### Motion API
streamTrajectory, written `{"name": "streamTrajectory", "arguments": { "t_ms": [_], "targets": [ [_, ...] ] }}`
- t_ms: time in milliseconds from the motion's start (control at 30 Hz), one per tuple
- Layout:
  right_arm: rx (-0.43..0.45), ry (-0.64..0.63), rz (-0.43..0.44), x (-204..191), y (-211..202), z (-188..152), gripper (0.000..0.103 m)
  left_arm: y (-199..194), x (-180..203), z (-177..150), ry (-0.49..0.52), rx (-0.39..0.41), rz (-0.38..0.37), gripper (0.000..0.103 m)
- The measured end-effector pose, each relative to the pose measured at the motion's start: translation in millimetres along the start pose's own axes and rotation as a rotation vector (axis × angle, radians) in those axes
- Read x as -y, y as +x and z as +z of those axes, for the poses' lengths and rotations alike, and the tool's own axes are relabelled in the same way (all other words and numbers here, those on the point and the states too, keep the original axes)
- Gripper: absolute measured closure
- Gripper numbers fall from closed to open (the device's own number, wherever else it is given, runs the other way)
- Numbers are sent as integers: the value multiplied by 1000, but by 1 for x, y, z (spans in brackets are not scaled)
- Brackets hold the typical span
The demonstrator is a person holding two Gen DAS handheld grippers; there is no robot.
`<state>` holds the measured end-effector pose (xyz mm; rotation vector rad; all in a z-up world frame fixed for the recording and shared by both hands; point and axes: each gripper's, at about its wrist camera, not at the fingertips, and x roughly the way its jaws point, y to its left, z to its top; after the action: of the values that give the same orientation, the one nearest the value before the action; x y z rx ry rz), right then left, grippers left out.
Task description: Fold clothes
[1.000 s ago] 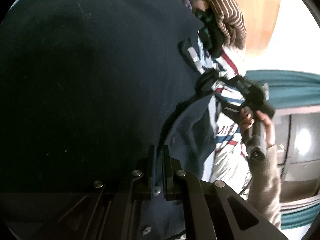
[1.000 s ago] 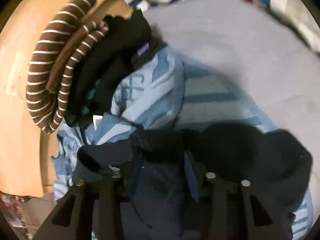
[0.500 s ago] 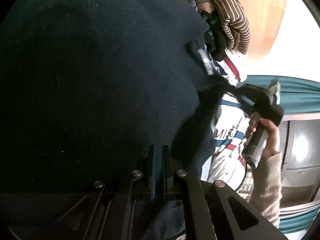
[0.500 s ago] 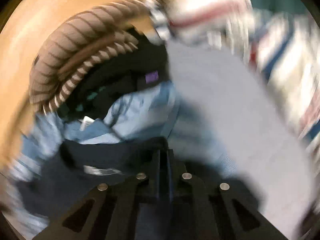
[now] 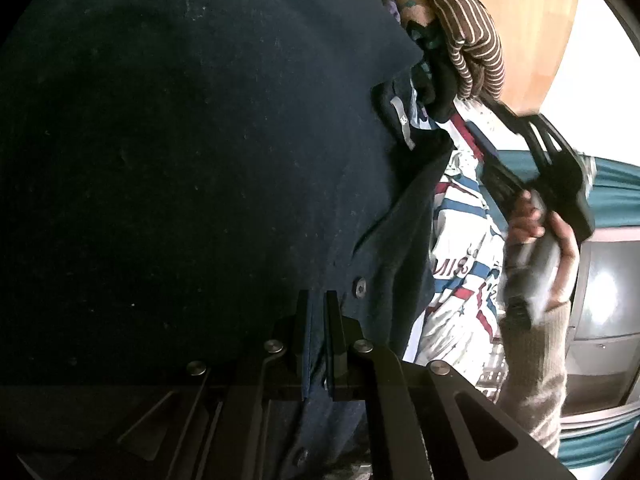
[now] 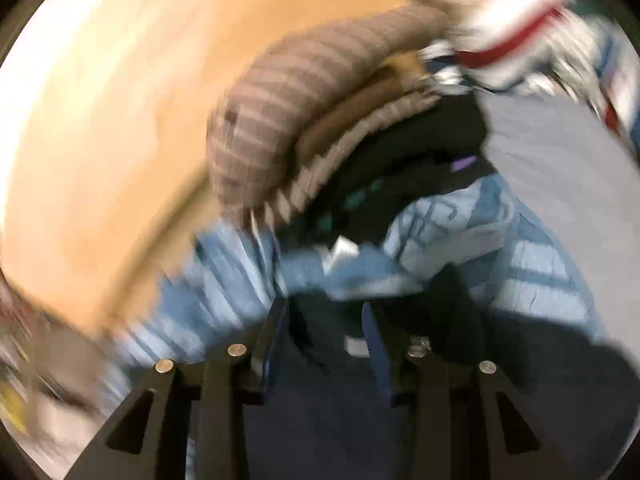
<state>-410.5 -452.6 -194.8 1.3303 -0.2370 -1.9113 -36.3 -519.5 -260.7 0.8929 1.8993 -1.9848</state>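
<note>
No legible text anywhere.

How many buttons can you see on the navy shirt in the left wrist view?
1: a button on the navy shirt, just above the left gripper clamping the fabric. Others may be hidden in folds.

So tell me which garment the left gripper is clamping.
The navy shirt: its buttoned edge sits between the shut left gripper. The brown striped, white printed and pale blue garments lie apart.
</note>
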Motion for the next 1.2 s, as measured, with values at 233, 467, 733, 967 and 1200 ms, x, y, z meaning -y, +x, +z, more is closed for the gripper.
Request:
{"name": "streamTrajectory", "arguments": {
  "t_ms": [233,467,733,967,1200],
  "targets": [
    [-80,-75,-319,16,1,15,56,10,4,-2,-4,4,15,98],
    [-167,84,-209,36,46,17,54,14,-2,0,-13,-5,39,98],
    [-299,-371,-562,-2,63,-5,93,17,-6,0,-40,-6,36,98],
    [-141,-493,-621,-35,67,-11,100,20,-6,-2,-41,-3,41,98],
    [-24,-386,-467,-47,67,-11,49,17,-10,1,-29,-8,53,98]
  ]
}}
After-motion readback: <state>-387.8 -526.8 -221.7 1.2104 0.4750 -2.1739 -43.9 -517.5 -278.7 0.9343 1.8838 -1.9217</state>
